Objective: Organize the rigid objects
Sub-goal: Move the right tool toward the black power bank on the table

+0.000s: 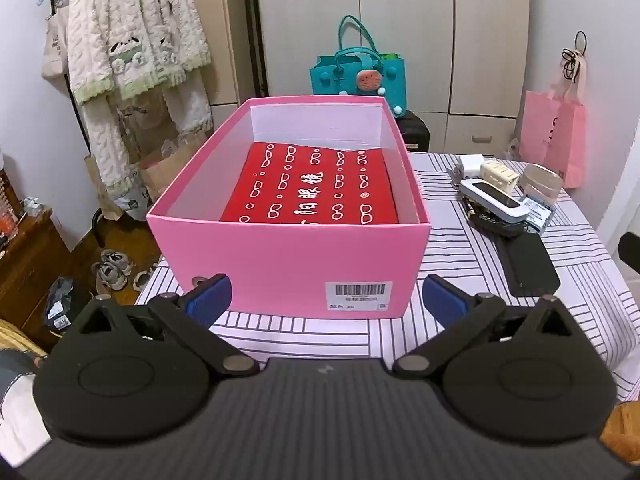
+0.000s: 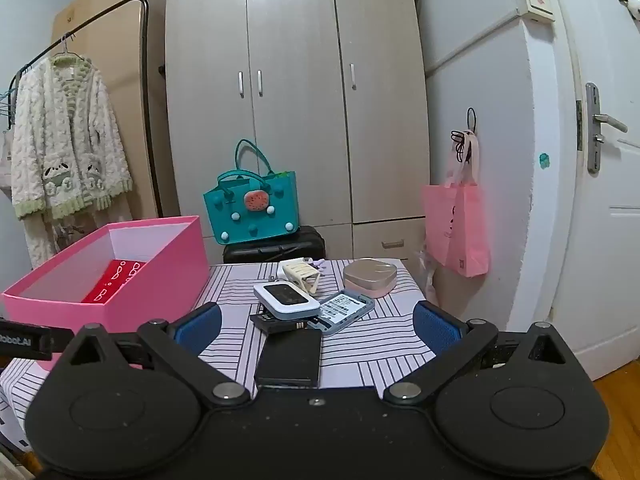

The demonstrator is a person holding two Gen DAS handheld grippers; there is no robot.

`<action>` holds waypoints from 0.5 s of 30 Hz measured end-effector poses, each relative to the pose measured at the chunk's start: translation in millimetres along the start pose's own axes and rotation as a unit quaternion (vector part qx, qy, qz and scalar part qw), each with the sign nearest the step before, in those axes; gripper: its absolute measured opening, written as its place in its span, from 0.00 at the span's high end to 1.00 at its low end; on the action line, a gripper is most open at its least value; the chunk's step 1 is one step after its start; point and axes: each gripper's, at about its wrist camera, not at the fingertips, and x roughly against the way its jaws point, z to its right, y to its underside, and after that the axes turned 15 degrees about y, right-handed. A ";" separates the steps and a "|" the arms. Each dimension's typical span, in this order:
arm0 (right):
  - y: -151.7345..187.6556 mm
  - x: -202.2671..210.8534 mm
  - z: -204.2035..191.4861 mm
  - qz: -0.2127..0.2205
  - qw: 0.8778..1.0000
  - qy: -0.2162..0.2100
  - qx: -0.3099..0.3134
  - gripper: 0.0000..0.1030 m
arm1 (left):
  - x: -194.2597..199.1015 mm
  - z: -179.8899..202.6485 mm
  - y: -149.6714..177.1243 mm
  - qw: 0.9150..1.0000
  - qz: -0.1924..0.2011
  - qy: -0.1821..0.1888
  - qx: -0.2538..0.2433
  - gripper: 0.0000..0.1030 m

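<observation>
Nothing is gripped yet: the left gripper and the right gripper are both held spread wide and empty. The pile of small devices is lying beside the pink box; a first pick, probably the black slab, is called for.

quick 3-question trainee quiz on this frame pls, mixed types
1. True or false: the pink box already holds a red item.
2. The black slab lies nearest which tongs? A) left tongs B) right tongs
3. Fill in: the white device rests on top of a ___ battery.

Key: 1 true; 2 B; 3 black.
</observation>
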 end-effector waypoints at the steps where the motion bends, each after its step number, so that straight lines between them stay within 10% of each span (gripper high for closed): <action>1: 0.1 -2.0 2.0 0.000 1.000 0.000 0.000 0.00 | 0.4 -0.3 0.0 1.000 0.000 0.001 0.000 0.00; 15: 7.2 0.4 4.8 0.008 1.000 -0.001 -0.002 0.00 | -15.6 15.3 0.5 1.000 -0.007 0.010 -0.022 0.00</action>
